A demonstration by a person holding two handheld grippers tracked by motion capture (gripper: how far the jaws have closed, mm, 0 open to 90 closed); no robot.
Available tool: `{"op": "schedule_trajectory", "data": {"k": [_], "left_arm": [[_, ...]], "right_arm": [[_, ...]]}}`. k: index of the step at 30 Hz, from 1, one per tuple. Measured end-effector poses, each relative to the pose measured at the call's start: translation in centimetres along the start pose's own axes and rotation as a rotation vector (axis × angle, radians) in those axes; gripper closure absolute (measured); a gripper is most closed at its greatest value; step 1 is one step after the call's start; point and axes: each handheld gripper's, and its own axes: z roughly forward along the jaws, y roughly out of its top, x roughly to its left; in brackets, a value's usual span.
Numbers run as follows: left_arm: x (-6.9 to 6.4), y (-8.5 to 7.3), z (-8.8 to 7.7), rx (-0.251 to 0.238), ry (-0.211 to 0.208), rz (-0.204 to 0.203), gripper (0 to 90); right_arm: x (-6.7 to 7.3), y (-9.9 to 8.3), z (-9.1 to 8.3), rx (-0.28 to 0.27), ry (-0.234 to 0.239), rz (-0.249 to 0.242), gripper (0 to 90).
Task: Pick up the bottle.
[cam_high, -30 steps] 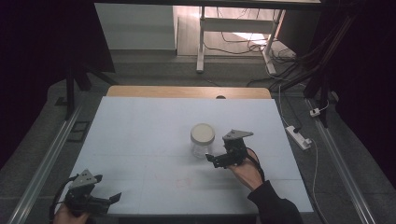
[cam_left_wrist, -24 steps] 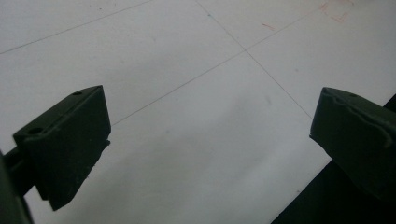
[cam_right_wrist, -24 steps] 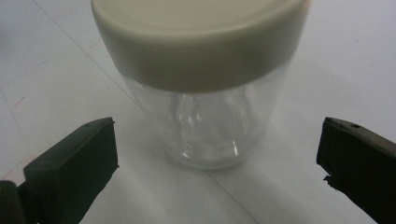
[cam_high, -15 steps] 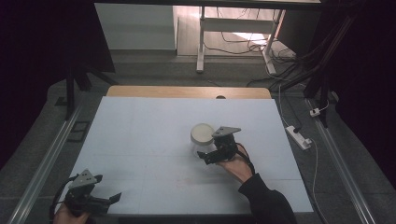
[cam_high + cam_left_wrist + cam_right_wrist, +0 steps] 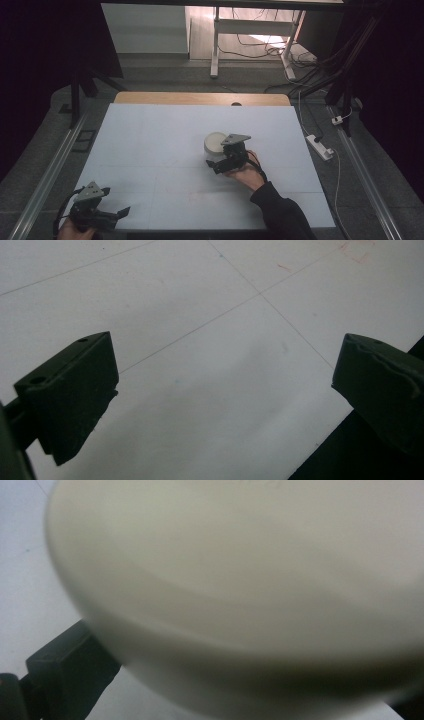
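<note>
**Right hand-held gripper being held against a cream bowl near the tabletop's middle**

The right hand-held gripper (image 5: 216,164) is being held by a hand (image 5: 246,172) just right of the tabletop's centre, its jaws pointing toward nine o'clock. In the right gripper view, one black jaw is being seen at the lower left, beside the blurred wall of the cream bowl (image 5: 260,580), which is lying between the jaws; whether the jaws are being pressed onto it cannot be told. In the high view the bowl (image 5: 215,142) is being seen at twelve o'clock of the jaw tips, just beside the gripper's grey plate, resting on the tabletop (image 5: 150,150).

The left hand-held gripper (image 5: 117,214) is being held at the tabletop's seven o'clock corner, well apart from the bowl. Its jaws are being kept wide apart, with nothing between them, above the bare white surface crossed by thin lines.
</note>
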Motion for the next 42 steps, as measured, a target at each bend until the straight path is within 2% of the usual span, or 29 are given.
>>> {"op": "schedule_trajectory", "data": {"k": [4,31,42], "left_arm": [[0.0,0.0,0.0,0.002,-0.002,0.001,0.0],[0.0,0.0,0.0,-0.003,-0.013,0.003,0.0],[0.0,0.0,0.0,-0.008,-0.018,0.007,0.0]], "right_arm": [[-0.2,0.0,0.0,-0.015,-0.004,0.003,5.7],[-0.1,0.1,-0.5,0.003,0.002,-0.037,6.8],[0.6,0.5,-1.5,-0.018,0.036,-0.054,6.8]]}}
